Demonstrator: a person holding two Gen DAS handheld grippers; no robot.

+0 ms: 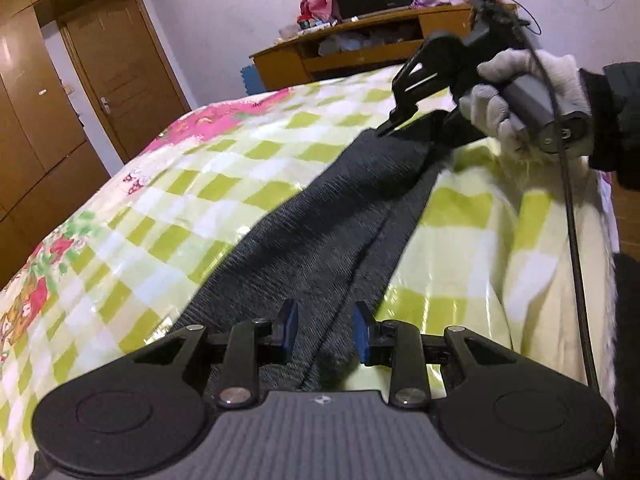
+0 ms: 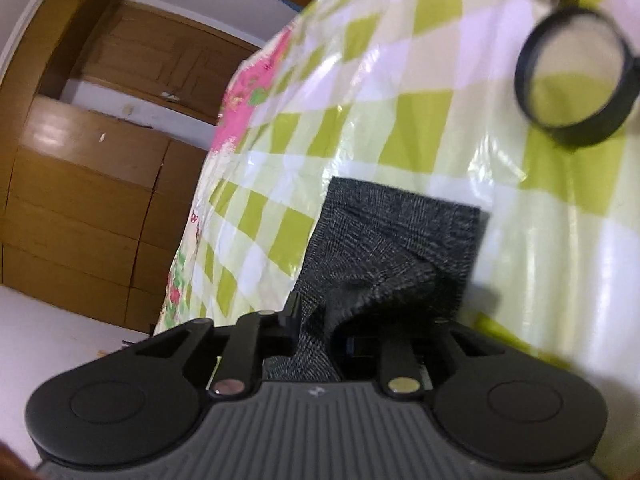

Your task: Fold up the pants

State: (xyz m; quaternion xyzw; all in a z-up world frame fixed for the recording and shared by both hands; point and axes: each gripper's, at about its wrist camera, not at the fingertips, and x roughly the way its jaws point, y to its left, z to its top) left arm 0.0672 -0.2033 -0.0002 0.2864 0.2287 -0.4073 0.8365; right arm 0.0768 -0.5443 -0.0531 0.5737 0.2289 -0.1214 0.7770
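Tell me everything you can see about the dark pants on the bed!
The pants are dark grey with a fine woven pattern, like soft, thick cloth. They lie stretched long and narrow across the green-and-white checked bed cover, with a seam line running down the middle. The left gripper has one end between its blue pads. The right gripper, held by a gloved hand, is at the far end, where the cloth is bunched and lifted a little between its fingers.
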